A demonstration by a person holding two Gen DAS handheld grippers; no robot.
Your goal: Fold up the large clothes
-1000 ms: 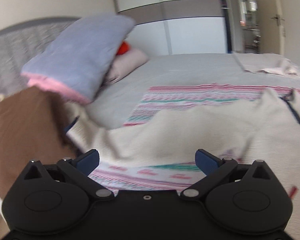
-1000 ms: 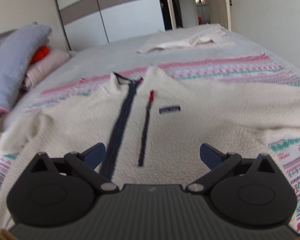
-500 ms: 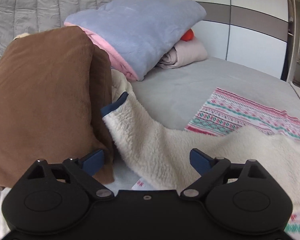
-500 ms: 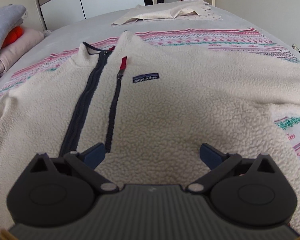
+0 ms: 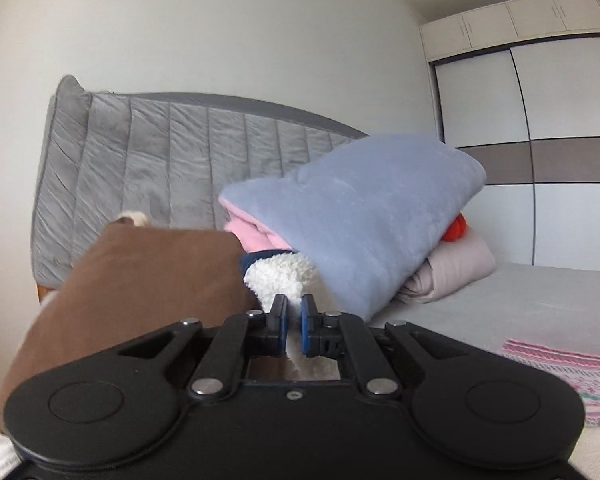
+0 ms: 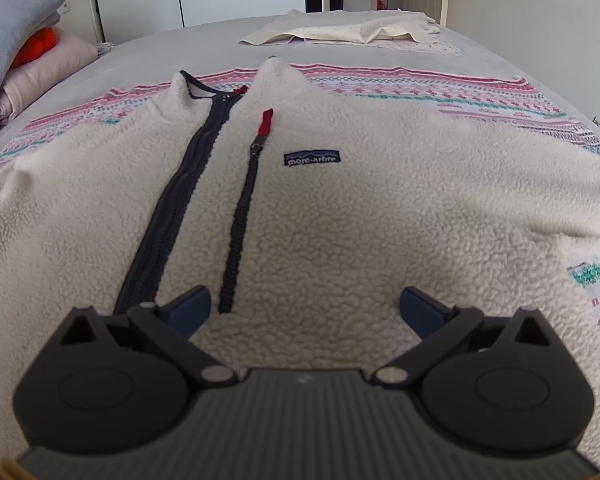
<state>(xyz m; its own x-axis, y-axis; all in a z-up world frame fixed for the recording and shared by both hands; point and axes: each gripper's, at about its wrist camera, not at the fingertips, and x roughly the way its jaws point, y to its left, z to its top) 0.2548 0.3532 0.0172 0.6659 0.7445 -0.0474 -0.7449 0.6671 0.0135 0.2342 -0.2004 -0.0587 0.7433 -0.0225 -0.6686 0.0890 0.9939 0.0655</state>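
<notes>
A cream fleece jacket [image 6: 340, 216] with a dark front zipper [image 6: 172, 216] lies face up on a patterned blanket [image 6: 420, 92] on the bed. My right gripper [image 6: 306, 310] is open and empty, low over the jacket's lower front, beside the zipper. My left gripper [image 5: 293, 314] is shut on the jacket's sleeve [image 5: 280, 276] near its blue-trimmed cuff, held up in front of the pillows. The sleeve's run down to the jacket is hidden behind the gripper body.
A brown pillow [image 5: 140, 280] and a blue-and-pink folded blanket [image 5: 360, 216] lean on the grey headboard [image 5: 160, 152]. A pale folded cloth [image 6: 352, 32] lies at the bed's far end. A white wardrobe [image 5: 540, 120] stands beyond the bed.
My left gripper moved to the sleeve cuff by the brown pillow, shut on it and lifted it. My right gripper moved slightly nearer over the jacket and stayed open.
</notes>
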